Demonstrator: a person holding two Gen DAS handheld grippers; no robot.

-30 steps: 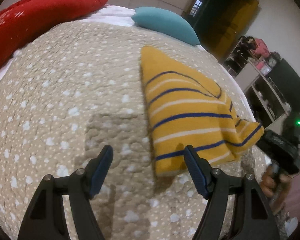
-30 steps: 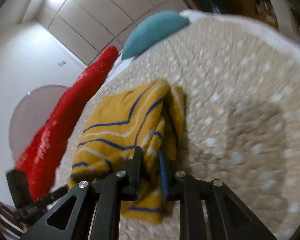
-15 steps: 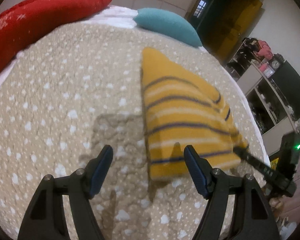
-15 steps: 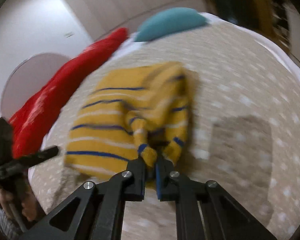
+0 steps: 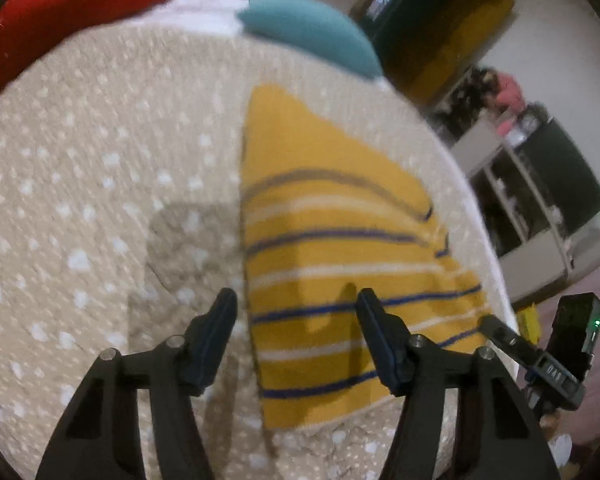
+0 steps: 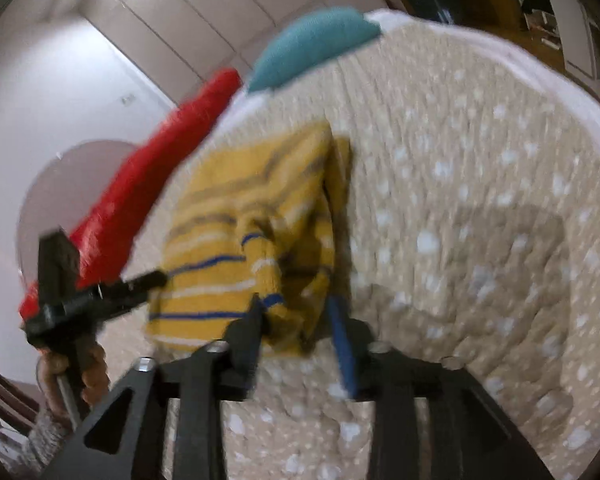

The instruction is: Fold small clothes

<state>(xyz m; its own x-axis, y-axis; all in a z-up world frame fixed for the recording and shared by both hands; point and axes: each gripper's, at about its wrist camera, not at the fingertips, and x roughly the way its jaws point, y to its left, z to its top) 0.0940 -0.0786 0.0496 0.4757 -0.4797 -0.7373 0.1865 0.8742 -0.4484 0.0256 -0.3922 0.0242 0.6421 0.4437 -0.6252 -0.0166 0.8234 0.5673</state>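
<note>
While right gripper (image 6: 296, 312) opens, sweater (image 5: 340, 248) flat

The bed (image 5: 100, 184) is viewed closely and downward by both wrist cameras, from its near edge. The yellow striped garment (image 5: 340, 272) and teal pillow (image 6: 316, 46) are shared from opposite sides.

Both views are smeared with motion blur. From the right wrist, the near corner of the yellow striped garment (image 6: 260, 248) sits between the opening fingers (image 6: 340, 332), too blurred to say whether they touch it. The shelves (image 5: 532, 208) hold things too small to name. The red cushion (image 5: 72, 4) runs off the frame edge, and the frame edge also cuts off the person's hand (image 6: 72, 380).
</note>
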